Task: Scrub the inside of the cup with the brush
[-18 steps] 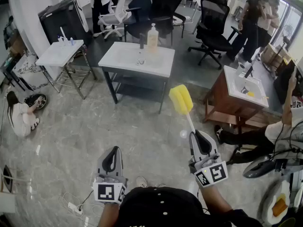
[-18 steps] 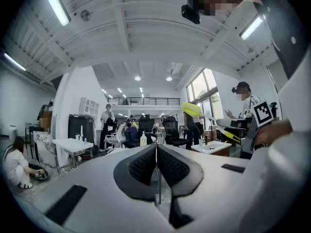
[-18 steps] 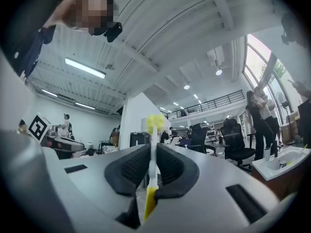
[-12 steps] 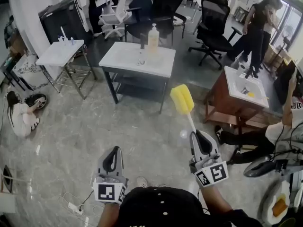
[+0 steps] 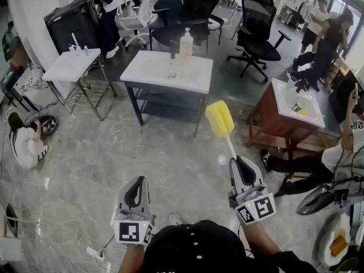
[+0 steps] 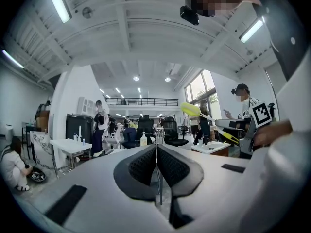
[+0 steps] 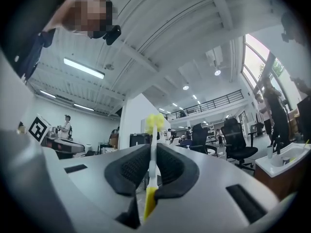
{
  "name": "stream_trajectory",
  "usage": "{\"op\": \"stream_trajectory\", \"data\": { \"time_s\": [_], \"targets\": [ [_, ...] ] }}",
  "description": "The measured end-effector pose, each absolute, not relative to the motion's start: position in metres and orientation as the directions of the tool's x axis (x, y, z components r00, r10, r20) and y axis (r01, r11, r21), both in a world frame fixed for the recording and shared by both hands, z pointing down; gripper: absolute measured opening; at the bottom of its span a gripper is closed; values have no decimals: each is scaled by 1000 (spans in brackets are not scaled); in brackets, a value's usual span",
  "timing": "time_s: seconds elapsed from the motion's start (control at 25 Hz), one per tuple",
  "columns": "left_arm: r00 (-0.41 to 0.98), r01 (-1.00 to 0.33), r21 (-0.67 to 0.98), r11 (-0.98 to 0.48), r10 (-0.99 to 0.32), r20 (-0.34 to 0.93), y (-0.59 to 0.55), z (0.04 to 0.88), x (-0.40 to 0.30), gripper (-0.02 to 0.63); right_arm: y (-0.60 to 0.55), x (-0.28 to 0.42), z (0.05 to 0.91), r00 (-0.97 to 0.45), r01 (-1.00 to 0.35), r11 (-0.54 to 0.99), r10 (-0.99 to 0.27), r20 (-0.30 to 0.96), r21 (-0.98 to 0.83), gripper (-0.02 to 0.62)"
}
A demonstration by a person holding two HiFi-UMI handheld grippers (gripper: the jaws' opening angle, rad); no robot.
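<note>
Brush [image 5: 220, 124] is clamped by its handle in the right gripper [image 5: 236, 162], its yellow head aimed ahead toward the white table [image 5: 153, 75], well short of it. Left gripper [image 5: 137, 182], equally far from that table, is pinched together and empty. I can't make out the cup.

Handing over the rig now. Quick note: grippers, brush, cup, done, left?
Left gripper: shut, empty, held over the floor.
Right gripper: shut on the brush handle, yellow sponge head pointing forward.
Cup: not made out in any view; white sink table with soap bottle stands ahead, beyond both grippers.
Done: brush gripped.
Left: find the cup, hold it, scrub its inside.
</note>
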State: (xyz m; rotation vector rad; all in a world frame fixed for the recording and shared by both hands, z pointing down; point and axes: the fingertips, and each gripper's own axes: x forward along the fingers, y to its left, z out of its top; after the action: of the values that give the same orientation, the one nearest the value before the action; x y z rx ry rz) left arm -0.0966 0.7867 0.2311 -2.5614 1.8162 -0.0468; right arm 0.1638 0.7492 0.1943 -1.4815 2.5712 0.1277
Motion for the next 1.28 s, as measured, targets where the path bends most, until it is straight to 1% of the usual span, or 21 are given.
{"op": "stream_trajectory", "data": {
  "time_s": [0.36,0.68,0.96,1.28],
  "targets": [
    [353,-935,-16,-354,-935,48,778,243,-122,28,742,138,210,-482,-872,489,-864,-145,-15,51],
    [348,-937,-6,-349,-935,61,760,251,-128,28,721,132,211,-484,-870,492,-863,-147,-24,51],
    [336,-941,-8,-338,-940,63,723,248,-118,28,680,141,209,-489,-865,500,-858,-159,-38,51],
    [332,-942,-17,-334,-941,59,654,244,-96,26,614,160,205,-502,-857,515,-848,-168,-38,51]
  ]
}}
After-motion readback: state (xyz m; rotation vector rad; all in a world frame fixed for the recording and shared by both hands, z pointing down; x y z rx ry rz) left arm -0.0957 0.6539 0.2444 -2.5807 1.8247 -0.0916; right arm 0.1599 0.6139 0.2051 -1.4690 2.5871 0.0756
